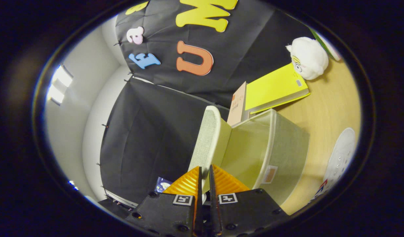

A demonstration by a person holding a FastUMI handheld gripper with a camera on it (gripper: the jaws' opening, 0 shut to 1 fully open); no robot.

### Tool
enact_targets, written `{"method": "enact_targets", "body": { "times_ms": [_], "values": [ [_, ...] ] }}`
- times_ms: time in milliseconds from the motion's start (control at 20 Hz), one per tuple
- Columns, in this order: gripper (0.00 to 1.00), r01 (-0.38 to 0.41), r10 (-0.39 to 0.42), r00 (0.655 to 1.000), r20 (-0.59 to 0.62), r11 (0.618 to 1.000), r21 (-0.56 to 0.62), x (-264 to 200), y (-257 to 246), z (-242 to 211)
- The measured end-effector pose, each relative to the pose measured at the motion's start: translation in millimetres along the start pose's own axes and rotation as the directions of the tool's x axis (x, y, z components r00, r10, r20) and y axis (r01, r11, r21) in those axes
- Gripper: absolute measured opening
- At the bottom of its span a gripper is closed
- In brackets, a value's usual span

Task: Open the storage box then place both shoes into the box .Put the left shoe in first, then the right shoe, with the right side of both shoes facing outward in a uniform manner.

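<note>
1. The wooden table (323, 112) runs along the far side of the tilted view and carries everything else; its pale grain shows bare between the things on it.
2. The storage box (281, 148), pale green fabric, stands on the table just ahead of the fingers. Its inside is in view and looks empty, and a small tan label sits on its outer wall near the rim.
3. The lid (207, 138) of the box is swung up and away from the opening and stands roughly at a right angle to the rim; its near edge comes down to the fingertips.
4. A yellow book (274, 87) lies beyond the box, with a tan book (238, 105) touching it edge to edge on the side nearer the cloth wall.
5. A white plush toy (309, 57) sits beyond the yellow book, touching its far corner.
6. A white round mat (341, 158) with small printed marks lies on the table beside the box, apart from it.
7. The gripper (205, 174) has its fingers pressed almost together, with the lid's edge in the thin gap between them; they appear to pinch the lid.
</note>
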State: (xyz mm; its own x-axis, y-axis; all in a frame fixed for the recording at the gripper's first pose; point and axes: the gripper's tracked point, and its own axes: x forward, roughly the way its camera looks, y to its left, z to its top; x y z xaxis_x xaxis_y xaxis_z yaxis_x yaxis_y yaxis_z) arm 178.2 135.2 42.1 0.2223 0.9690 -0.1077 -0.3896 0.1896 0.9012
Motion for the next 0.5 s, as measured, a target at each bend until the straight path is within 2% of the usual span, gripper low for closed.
{"method": "enact_targets", "body": {
  "times_ms": [500],
  "values": [
    [0.13,0.083,-0.082,0.997,0.008,0.992,-0.098,102.0,76.0,-9.8]
  ]
}}
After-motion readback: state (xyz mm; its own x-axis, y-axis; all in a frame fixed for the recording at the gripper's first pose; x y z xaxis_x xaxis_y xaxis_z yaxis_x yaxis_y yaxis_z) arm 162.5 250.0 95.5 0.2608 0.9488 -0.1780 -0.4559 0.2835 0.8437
